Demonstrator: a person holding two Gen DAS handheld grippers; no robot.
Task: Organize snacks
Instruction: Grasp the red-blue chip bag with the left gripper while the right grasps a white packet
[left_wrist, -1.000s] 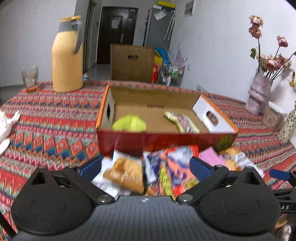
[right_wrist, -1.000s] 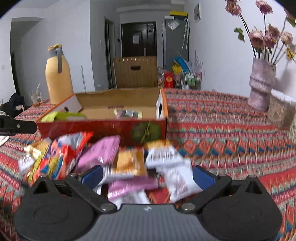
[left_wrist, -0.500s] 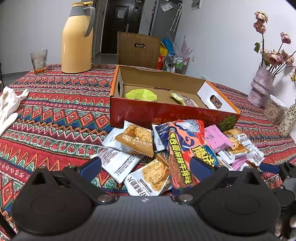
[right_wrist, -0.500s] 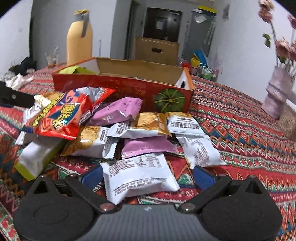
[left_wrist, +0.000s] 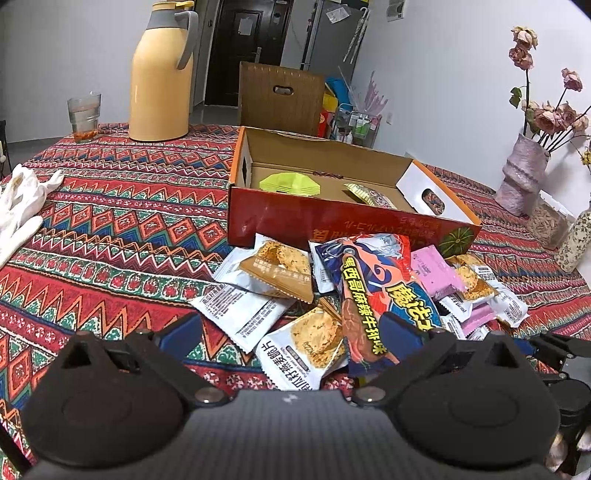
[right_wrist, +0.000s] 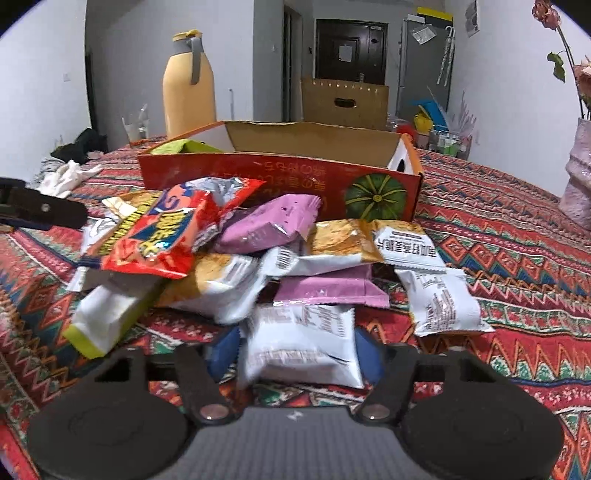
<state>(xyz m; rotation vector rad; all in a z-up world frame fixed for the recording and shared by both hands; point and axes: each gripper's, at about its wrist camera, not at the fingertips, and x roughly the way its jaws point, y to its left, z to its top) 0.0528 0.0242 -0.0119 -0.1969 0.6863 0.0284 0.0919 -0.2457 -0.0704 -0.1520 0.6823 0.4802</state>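
Patterned tabletop (left_wrist: 110, 236) is strewn with snack packets; only 2 are boxed (left_wrist: 332, 218). Right jaws, just closing, are clamped on a white packet (right_wrist: 301, 345); left jaws are held wide.

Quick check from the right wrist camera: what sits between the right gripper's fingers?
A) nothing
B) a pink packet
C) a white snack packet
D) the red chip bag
C: the right gripper has just been closing, and its blue pads flank the white snack packet at the pile's near edge.
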